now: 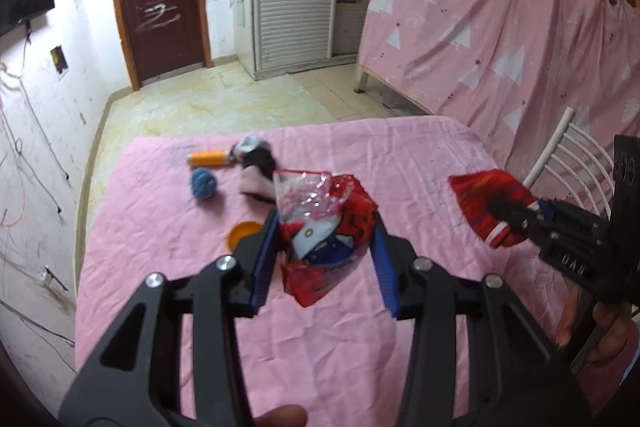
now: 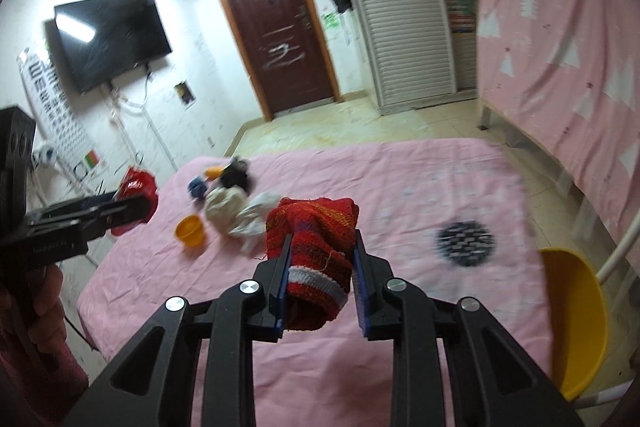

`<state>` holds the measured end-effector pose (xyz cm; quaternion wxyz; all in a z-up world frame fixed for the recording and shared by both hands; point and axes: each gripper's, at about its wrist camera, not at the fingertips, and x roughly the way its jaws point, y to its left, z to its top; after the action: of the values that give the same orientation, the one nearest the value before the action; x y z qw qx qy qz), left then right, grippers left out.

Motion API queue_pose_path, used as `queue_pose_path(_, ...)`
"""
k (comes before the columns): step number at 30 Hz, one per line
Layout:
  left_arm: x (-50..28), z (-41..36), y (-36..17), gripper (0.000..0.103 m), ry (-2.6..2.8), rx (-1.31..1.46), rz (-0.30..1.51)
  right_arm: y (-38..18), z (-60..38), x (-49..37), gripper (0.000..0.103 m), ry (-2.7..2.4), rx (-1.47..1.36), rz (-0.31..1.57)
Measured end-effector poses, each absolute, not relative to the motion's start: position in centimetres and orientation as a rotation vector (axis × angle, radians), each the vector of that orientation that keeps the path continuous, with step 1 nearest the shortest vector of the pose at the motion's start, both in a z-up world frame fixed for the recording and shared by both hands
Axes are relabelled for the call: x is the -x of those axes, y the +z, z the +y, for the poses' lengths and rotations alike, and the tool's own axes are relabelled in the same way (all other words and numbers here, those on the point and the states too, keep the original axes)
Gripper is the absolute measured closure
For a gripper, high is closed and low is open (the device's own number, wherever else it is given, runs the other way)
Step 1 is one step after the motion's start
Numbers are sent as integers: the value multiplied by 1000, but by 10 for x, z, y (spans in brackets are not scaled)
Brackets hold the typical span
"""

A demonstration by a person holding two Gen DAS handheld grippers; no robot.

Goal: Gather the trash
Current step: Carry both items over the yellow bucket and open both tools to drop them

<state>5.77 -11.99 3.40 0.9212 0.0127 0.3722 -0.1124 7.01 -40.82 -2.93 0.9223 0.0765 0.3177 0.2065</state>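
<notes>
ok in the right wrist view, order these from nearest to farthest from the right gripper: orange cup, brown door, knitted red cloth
1. Knitted red cloth: clamped in the right gripper.
2. Orange cup: on the pink sheet, ahead and to the left.
3. Brown door: on the far wall, across the floor.

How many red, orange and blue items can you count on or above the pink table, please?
Red: 2 (snack bag in the left gripper, knitted cloth in the right gripper)
Orange: 2 (tube, cup)
Blue: 1 (yarn ball)
Total: 5
</notes>
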Motion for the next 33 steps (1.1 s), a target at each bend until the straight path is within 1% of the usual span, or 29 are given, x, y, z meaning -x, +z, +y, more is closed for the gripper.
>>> queue_pose_path(12,-70,-202,43,61,-326,-140,765,-31,-511,-67,83,232,-260,577)
queue_pose_path(20,-77,-274,52,61,-427,-209,761,-49,-579,-67,83,73,-324,565)
queue_pose_path(29,-91,-351,52,61,-531,-264,781,-73,-618,-69,83,5,-375,587)
queue_pose_path(30,-94,-360,52,61,-542,-269,784,-75,-621,-71,82,1,-380,599)
queue_pose_path(32,-97,-375,50,61,-563,-270,797,-82,-626,-75,75,-22,-385,622)
queue_pose_path(33,-98,-381,50,61,-572,-271,803,-83,-627,-75,67,-31,-385,626)
